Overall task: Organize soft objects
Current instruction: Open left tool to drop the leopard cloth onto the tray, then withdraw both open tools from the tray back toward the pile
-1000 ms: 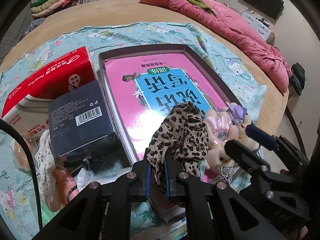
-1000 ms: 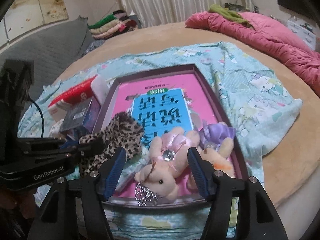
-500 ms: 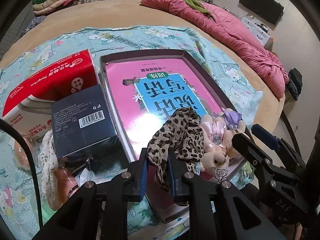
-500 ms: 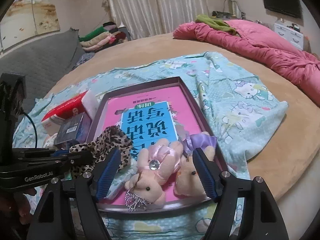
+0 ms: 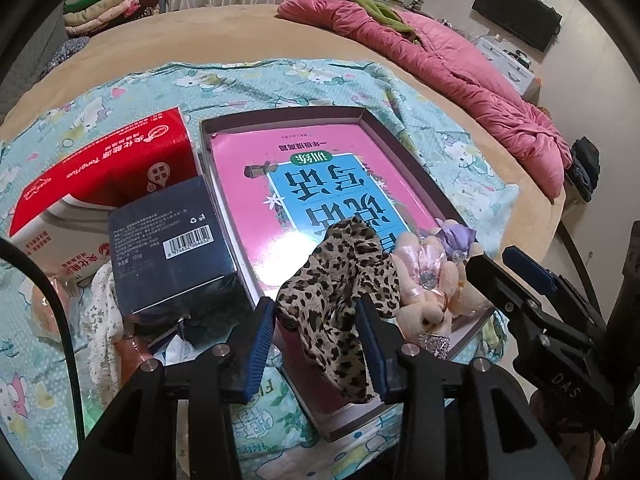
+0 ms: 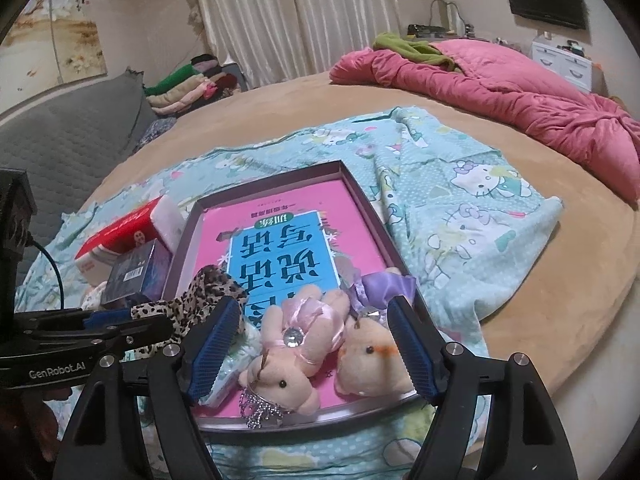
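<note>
A leopard-print cloth (image 5: 344,292) lies draped over the near corner of a shallow purple-rimmed box (image 5: 280,114) that holds a pink and blue book (image 5: 320,184). My left gripper (image 5: 316,340) is open, its blue pads on either side of the cloth, which hangs loose between them. Two plush bears, one in pink (image 6: 296,340) and one in purple (image 6: 372,356), lie in the box's near right corner. My right gripper (image 6: 312,348) is open and hovers over the bears. The cloth also shows in the right wrist view (image 6: 200,300).
A red tissue box (image 5: 104,172) and a dark blue box (image 5: 168,248) stand left of the purple-rimmed box on a teal cartoon sheet (image 6: 460,208). A pink quilt (image 6: 500,92) lies at the back right. Folded clothes (image 6: 188,84) sit far back.
My left gripper has opened and let go of the leopard cloth, which now rests on the box corner. My right gripper has stayed open over the bears and moved closer to them.
</note>
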{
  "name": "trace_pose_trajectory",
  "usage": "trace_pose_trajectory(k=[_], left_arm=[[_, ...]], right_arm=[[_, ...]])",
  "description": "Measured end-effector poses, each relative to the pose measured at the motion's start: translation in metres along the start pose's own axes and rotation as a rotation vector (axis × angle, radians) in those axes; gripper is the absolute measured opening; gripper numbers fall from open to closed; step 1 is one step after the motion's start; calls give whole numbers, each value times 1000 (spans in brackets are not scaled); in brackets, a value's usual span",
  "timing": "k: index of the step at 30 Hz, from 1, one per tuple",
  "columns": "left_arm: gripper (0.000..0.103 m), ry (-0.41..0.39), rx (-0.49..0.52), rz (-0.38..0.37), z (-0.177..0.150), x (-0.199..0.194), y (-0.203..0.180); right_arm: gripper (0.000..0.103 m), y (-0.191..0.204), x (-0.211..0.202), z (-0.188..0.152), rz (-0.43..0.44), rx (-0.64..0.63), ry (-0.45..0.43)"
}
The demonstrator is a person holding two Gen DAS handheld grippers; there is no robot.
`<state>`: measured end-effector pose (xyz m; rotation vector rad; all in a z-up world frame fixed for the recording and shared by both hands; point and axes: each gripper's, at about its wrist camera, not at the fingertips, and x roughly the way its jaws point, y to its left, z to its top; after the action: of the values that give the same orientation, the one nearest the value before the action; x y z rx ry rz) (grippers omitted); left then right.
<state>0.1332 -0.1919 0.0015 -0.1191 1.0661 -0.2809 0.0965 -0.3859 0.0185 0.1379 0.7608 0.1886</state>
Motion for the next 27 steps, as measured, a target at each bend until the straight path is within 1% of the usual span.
trace_pose_trajectory(k=[1, 3, 7, 11, 22, 27], left_arm=[[43, -2, 1, -1, 0, -1, 0], [48, -6, 3, -2, 0, -3, -1], [51, -22, 18, -3, 0, -9, -5], [57, -36, 32, 12, 0, -16, -8], [64, -72, 37, 36, 0, -35, -5], [71, -95, 29, 41, -1, -47, 0]], right_arm=[[77, 0, 0, 0, -3, 0, -1], [78, 0, -2, 0, -7, 2, -5], [78, -1, -5, 1, -20, 10, -18], [78, -2, -8, 3, -34, 23, -30], [78, 2, -18, 5, -69, 24, -48], [78, 7, -24, 7, -86, 16, -64]])
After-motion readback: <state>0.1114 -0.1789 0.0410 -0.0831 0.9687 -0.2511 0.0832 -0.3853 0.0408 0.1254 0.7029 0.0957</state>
